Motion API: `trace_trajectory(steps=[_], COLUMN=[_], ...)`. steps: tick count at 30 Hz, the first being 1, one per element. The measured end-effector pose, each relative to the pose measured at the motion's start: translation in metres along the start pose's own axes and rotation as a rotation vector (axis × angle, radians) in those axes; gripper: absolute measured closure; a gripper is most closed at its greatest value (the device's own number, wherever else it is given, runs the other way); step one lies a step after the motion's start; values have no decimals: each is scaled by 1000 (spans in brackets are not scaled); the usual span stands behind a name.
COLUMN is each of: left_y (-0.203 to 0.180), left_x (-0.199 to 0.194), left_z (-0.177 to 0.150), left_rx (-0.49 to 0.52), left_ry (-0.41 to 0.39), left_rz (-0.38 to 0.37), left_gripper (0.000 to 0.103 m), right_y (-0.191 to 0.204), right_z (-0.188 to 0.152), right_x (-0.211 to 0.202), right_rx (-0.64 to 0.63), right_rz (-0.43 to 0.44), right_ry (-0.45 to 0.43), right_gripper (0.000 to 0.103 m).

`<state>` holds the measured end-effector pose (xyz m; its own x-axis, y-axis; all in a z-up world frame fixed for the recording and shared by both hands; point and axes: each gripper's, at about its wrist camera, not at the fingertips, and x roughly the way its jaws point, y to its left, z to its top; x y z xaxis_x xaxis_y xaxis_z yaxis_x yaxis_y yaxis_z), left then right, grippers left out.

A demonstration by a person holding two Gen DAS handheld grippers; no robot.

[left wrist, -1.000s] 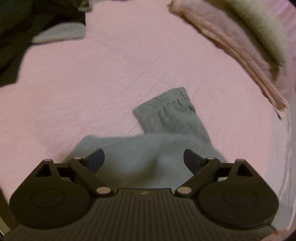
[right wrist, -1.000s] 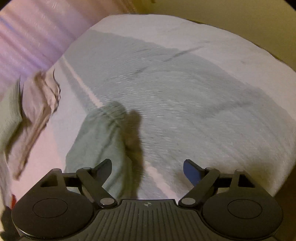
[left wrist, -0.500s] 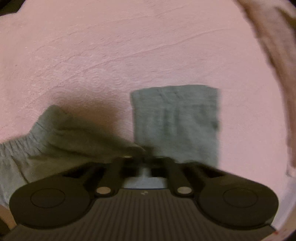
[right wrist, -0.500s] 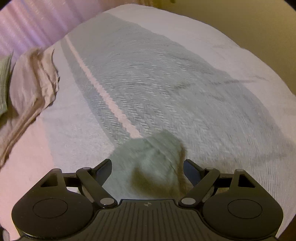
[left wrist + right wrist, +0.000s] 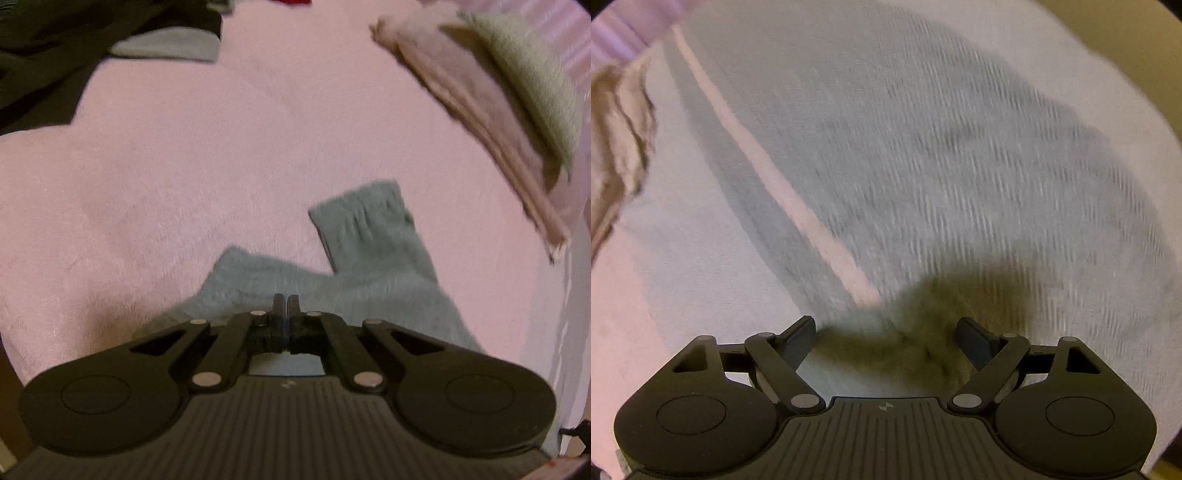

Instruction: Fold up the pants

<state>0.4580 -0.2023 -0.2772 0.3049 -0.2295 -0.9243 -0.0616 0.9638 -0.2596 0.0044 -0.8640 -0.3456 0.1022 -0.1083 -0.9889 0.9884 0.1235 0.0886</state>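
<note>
Left tool [image 5: 285, 301] pinched together, low centre of frame, over grey pants [image 5: 369, 258] on pink bed [image 5: 184, 166]; whether it grips them, cannot tell. Right tool [image 5: 886, 332] closing, pants fabric [image 5: 923, 339] between its fingers, pads not yet pressing. No containers.

My left gripper [image 5: 285, 301] is pinched fully together right over the grey pants [image 5: 369, 266], fingertips meeting at the fabric's near part, though I can't tell if any cloth is actually caught between them. One pant leg [image 5: 365, 218] sticks out away from me with its ribbed cuff lying flat on the pink blanket [image 5: 184, 166]. Off to the upper right there's a stack of folded stuff: a pinkish garment [image 5: 480, 110] with an olive one [image 5: 532, 74] on top. Dark clothing [image 5: 55, 44] sits in the top left corner. It's all a bit blurry.
</note>
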Motion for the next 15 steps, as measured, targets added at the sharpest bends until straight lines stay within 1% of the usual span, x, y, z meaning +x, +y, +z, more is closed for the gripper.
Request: trace_trajectory(steps=[1,2,3,4,5,6,7,9,10,12,13,14,15], left_y=[-5,-11,-17,-23,-29,-34,-40,-53,-59,-72,-84,-95,-110], left_x=[3,5,8,12,20,27,35,50,57,65,67,65,61], left_z=[-1,-1,-2,0,2,5,10,18,22,26,27,27,24], left_rx=[-8,-24,-36,-49,-64,-79,-92,-113,-125,-116,-61,22,168], left_ry=[12,13,11,12,16,22,24,53,79,107,109,92,65], left_rz=[-14,-34,-49,-57,-53,-46,-44,-65,-78,-96,-102,-111,-135], left_gripper=[101,91,84,65,49,47,47,44,41,41,41,41,41], right_y=[-7,-15,-28,-36,-49,-58,-67,-89,-97,-106,-112,-118,-123], right_z=[-9,-18,-31,-41,-56,-67,-79,-100,-108,-122,-128,-135,-141], right_x=[-6,-13,-24,-32,-42,-49,-53,-56,-55,-54,-53,-51,-50], right_rx=[-3,9,20,24,31,38,47,82,94,118,135,156,167], right_rz=[-10,17,69,99,129,148,160,189,194,214,222,232,234], right_ry=[-32,-55,-84,-107,-129,-138,-140,-135,-128,-132,-125,-117,-110], right_gripper=[63,68,73,74,76,77,78,79,81,88,95,98,100])
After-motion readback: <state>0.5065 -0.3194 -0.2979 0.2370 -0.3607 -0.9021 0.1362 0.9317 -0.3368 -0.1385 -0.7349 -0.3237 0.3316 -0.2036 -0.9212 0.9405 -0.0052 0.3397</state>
